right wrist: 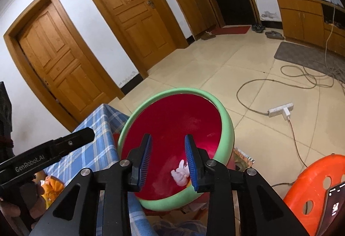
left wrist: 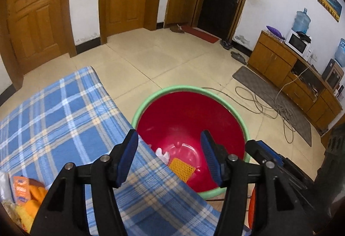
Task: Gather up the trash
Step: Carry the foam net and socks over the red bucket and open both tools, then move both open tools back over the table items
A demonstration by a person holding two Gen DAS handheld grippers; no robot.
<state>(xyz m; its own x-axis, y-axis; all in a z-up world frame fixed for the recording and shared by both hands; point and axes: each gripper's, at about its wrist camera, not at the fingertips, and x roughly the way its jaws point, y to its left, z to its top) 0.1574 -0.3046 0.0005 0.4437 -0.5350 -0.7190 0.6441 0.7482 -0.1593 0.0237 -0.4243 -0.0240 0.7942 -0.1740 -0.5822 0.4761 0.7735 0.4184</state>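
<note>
A basin, red inside with a green rim (left wrist: 172,87), stands on the floor against the table's edge. In its bottom lie a crumpled white tissue (left wrist: 162,154) and a yellow foam net (left wrist: 182,169). My left gripper (left wrist: 169,138) hangs above the basin, open, with nothing between its blue pads. The right gripper (right wrist: 168,138) is over the same basin (right wrist: 228,125), open and empty too, and the tissue (right wrist: 180,172) shows just below its right finger. On the blue plaid tablecloth (left wrist: 54,117), an orange packet (left wrist: 21,189) and orange scraps (left wrist: 34,199) lie at the near left.
An orange plastic stool (right wrist: 312,182) with a phone (right wrist: 336,203) on it stands right of the basin. A power strip (right wrist: 280,111) and looped cables (left wrist: 269,104) lie on the tiled floor. A wooden cabinet (left wrist: 280,63) lines the right wall.
</note>
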